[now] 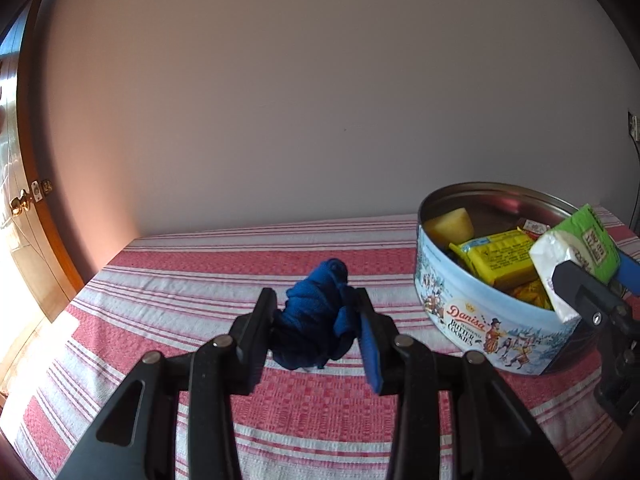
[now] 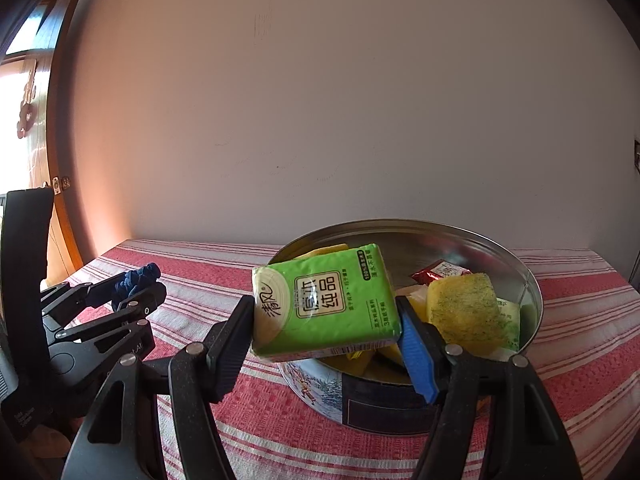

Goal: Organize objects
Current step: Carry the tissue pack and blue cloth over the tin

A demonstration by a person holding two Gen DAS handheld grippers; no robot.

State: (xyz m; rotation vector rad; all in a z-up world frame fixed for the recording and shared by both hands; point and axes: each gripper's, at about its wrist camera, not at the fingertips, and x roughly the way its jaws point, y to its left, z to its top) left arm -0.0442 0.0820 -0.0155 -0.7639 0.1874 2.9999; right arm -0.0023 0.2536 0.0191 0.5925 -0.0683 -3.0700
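My left gripper (image 1: 316,310) is shut on a bunched dark blue cloth (image 1: 320,316), held above the striped tablecloth (image 1: 180,280). The same cloth (image 2: 136,278) and left gripper (image 2: 144,286) show at the left of the right wrist view. My right gripper (image 2: 326,314) is shut on a green tissue pack (image 2: 324,304), held over the near rim of a round cookie tin (image 2: 528,280). In the left wrist view the tissue pack (image 1: 576,256) hangs at the tin's (image 1: 472,324) right side. Inside the tin lie a yellow sponge (image 2: 464,308), a yellow packet (image 1: 500,254) and a red sachet (image 2: 438,272).
A red and white striped cloth covers the table up to a plain wall (image 1: 320,100). A wooden door (image 1: 28,208) with a brass handle stands at the far left. A cable (image 1: 634,200) hangs at the right edge.
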